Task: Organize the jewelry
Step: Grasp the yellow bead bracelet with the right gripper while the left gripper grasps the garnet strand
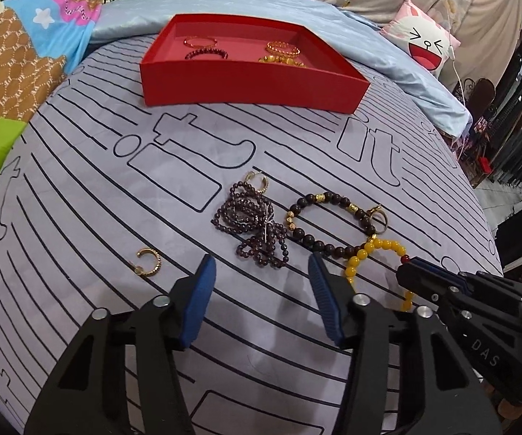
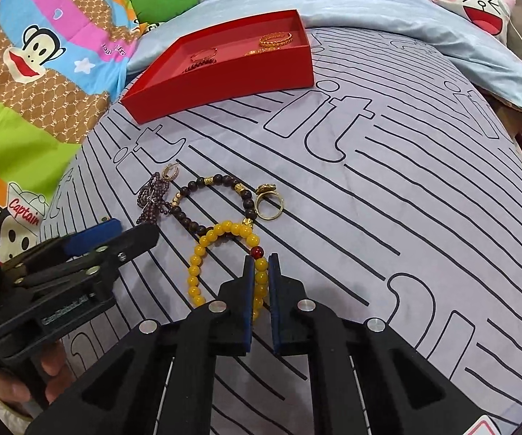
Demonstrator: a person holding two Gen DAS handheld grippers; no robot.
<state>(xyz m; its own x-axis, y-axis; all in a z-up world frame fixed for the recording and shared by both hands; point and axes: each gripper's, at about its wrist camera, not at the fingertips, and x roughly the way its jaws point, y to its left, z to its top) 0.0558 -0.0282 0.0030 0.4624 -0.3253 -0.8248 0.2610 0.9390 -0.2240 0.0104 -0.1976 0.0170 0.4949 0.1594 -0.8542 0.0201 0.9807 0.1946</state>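
Right gripper (image 2: 261,266): you are pinching the near arc of the yellow bead bracelet (image 2: 203,253), jaws drawn narrow with beads between the blue pads (image 2: 249,290). The loop is lying flat on the grey striped bedsheet (image 2: 387,217), its far side touching the dark bead bracelet (image 2: 217,181).

Left gripper (image 1: 261,272): you are holding it wide and empty, low over the sheet, just short of the purple bead strand (image 1: 250,224).

Red tray (image 1: 253,87) is sitting well apart at the far end of the sheet, a few pieces already in it. Loose items waiting: gold ring (image 2: 270,203), a gold hoop earring (image 1: 148,261) off alone on the left, another hoop (image 1: 257,181) touching the purple strand.

Handling judgement: the yellow bracelet is probably light, on elastic or cord, so it should be drooping limp once lifted. Beads are round and smooth and could be rolling out of a shallow pinch. Grip across the strand, as now, not on a single bead. Lift slowly, in case it is snagging the dark bracelet.
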